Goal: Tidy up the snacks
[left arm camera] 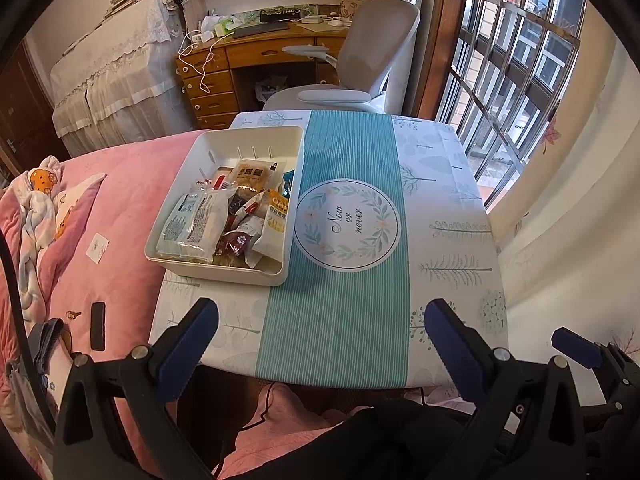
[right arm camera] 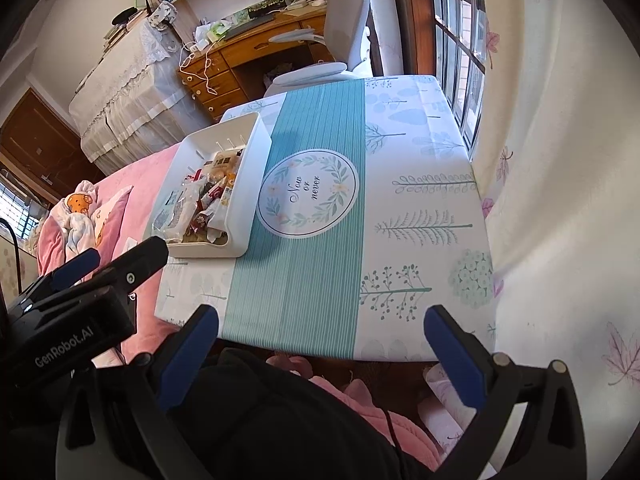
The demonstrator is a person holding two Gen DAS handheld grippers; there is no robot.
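table (left arm camera: 436, 208): teal-striped cloth | bin (left arm camera: 176, 258) (full) left | desk (left arm camera: 256, 54) behind

**Daylight from the window side, strong fisheye bend**

Bright daylight enters through the barred window (left arm camera: 516, 52), washing out the curtain (right arm camera: 560, 160) in pale glare. The tablecloth (left arm camera: 440, 208) is evenly lit, with soft shadows. Both views are sharp at centre, curve heavily outward, and end in black vignette corners.

One cream bin (left arm camera: 218, 274) sits on my counter (left arm camera: 440, 216), holding roughly eight snack packets (left arm camera: 192, 224), though the heap hides an exact count. Two grippers, my left gripper (left arm camera: 320, 344) and right gripper (right arm camera: 320, 344), frame one office chair (left arm camera: 372, 48).
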